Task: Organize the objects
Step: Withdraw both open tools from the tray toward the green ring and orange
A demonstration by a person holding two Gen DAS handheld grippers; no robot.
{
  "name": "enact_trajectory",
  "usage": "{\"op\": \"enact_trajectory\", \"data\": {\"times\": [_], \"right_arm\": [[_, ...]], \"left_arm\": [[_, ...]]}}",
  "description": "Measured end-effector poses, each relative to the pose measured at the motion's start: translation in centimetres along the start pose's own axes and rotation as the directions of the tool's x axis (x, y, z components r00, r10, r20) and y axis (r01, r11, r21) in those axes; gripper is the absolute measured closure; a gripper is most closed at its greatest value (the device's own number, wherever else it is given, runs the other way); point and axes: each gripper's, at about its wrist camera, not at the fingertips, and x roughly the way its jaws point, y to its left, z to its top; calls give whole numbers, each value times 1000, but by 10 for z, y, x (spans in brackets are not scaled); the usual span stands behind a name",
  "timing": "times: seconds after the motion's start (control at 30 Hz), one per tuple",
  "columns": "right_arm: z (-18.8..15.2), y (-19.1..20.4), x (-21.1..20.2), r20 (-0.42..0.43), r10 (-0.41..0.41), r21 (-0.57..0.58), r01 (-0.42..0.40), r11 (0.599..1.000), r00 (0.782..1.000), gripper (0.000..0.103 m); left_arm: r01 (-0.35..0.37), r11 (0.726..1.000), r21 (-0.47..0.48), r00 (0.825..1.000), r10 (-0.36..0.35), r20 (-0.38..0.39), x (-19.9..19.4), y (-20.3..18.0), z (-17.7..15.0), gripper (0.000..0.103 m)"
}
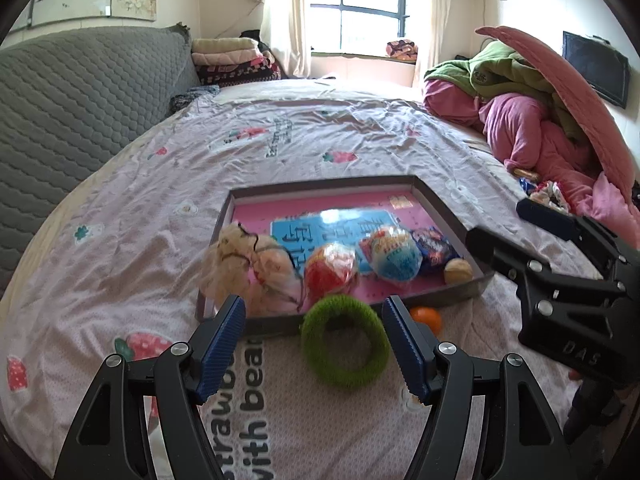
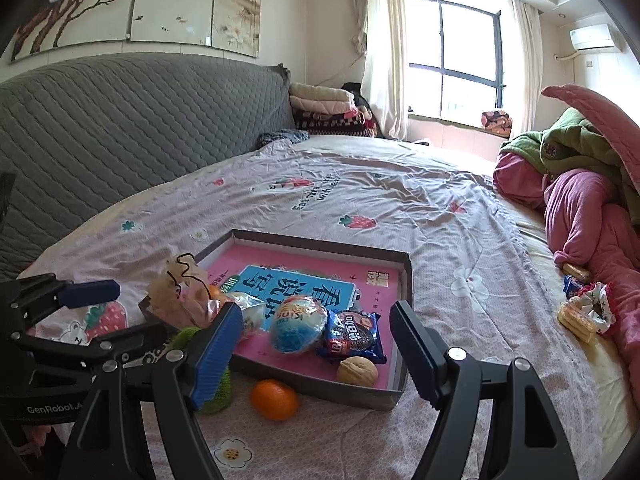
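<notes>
A grey tray (image 1: pixel 320 184) with a pink lining lies on the bed. It holds a beige pouch (image 1: pixel 248 264), a red wrapped ball (image 1: pixel 330 268), a blue-white wrapped ball (image 2: pixel 296 330), a cookie packet (image 2: pixel 352 338) and a walnut (image 2: pixel 357 371). In front of the tray, a fuzzy green ring (image 1: pixel 344 344) lies on the sheet, between the fingers of my open left gripper (image 1: pixel 314 344) and close to its right pad. An orange (image 2: pixel 274 399) rests beside the ring. My right gripper (image 2: pixel 316 344) stands open and empty over the tray's near corner.
Biscuit packs (image 2: pixel 576 320) and a frilly scrunchie (image 2: pixel 596 304) lie at the bed's right side, against a heap of pink and green bedding (image 2: pixel 580 208). A grey quilted headboard (image 2: pixel 120 128) runs along the left. Folded blankets (image 2: pixel 324 112) are stacked by the window.
</notes>
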Motion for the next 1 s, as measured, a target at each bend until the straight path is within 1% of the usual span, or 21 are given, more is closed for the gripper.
{"op": "enact_trajectory", "data": {"times": [0.13,0.23,0.4,0.57,0.7,0.87,0.97,1.0], "right_arm": [[-6,6,-6,16,-17,-5,17,1000,1000,27],[-14,10,-10,7,-23,4,23,1000,1000,27],[-26,15,-16,-10,-16,9,16,1000,1000,27],[-34,21,-22,-19,-12,7,12,1000,1000,27],[-44,29,-24,-43,-1,-8,1,1000,999,27],[-53,31,-24,-65,-25,-24,24,999,998,27],[-59,31,-21,-96,-13,-11,12,1000,995,27],[-61,31,-18,-118,-6,-12,4,1000,993,27]], "left_arm": [[-8,1000,8,1000,8,2,-5,3,-11,31],[7,1000,0,1000,-7,-5,-8,5,-17,31],[1,1000,3,1000,-1,-3,-13,7,-26,31],[6,1000,1,1000,-5,-25,-11,5,-37,31],[3,1000,11,999,-2,-35,-13,2,-44,31],[0,1000,24,999,1,-50,-13,1,-50,31],[8,1000,25,998,-7,-64,-11,0,-56,31],[11,1000,28,998,-9,-70,-10,0,-58,31]]}}
